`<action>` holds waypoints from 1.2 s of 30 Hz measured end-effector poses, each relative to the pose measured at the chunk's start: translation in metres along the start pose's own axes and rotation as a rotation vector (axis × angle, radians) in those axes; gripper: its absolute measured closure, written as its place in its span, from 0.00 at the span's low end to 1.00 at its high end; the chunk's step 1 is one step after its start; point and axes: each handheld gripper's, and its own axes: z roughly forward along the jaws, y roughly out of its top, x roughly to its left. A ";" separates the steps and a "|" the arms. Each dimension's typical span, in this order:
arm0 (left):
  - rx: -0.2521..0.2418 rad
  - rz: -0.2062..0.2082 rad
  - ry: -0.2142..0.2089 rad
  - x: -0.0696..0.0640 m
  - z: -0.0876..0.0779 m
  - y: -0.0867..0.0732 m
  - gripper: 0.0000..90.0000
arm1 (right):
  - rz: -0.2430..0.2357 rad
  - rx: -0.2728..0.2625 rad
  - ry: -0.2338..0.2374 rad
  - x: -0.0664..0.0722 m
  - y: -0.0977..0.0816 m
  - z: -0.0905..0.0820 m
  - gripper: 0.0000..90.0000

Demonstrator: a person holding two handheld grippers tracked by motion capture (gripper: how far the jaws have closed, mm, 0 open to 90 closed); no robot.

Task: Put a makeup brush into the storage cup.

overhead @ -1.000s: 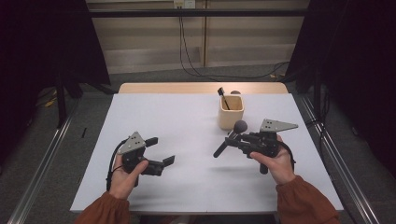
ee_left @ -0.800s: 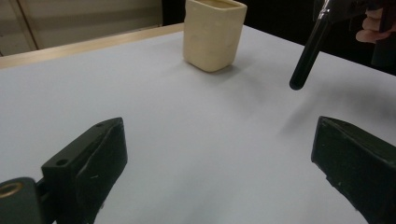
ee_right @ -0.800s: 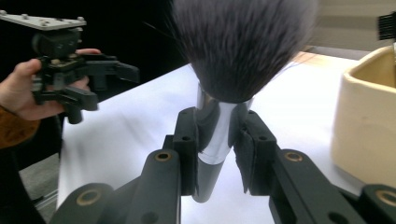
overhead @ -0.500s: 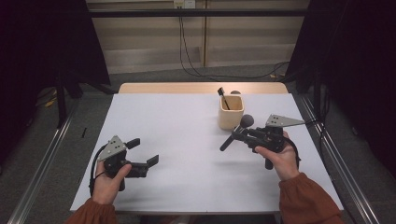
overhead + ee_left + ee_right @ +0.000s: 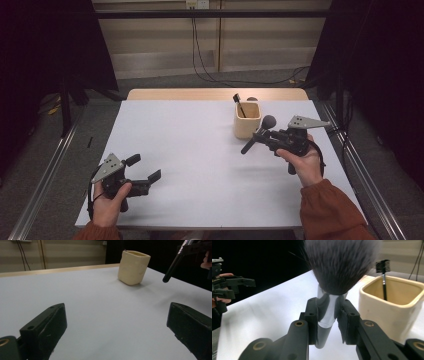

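Observation:
A makeup brush [image 5: 250, 144] with a dark fluffy head [image 5: 339, 262] and black handle [image 5: 172, 267] is clamped at its silver neck in my right gripper [image 5: 260, 136], which is shut on it just right of a cream square cup [image 5: 247, 125]. The brush hangs tilted above the table, head up and toward the cup. In the right gripper view, the gripper [image 5: 328, 320] pinches the neck beside the cup [image 5: 387, 307]. A thin spoolie brush [image 5: 239, 104] stands in the cup. My left gripper [image 5: 144, 167] is open and empty near the table's front left, its jaws wide apart [image 5: 117, 332].
The white table [image 5: 190, 150] has a wooden strip along its far edge. Metal rails run along the floor on both sides. In the left gripper view the cup [image 5: 132, 267] stands far ahead. The left gripper [image 5: 229, 287] appears far off in the right gripper view.
My left gripper has drifted left, toward the table's front left corner, still open. My right gripper has carried the brush a little up and right, nearer the cup.

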 end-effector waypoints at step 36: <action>-0.002 -0.006 0.014 0.000 -0.002 -0.004 0.03 | -0.056 -0.069 -0.091 -0.036 0.073 0.003 0.79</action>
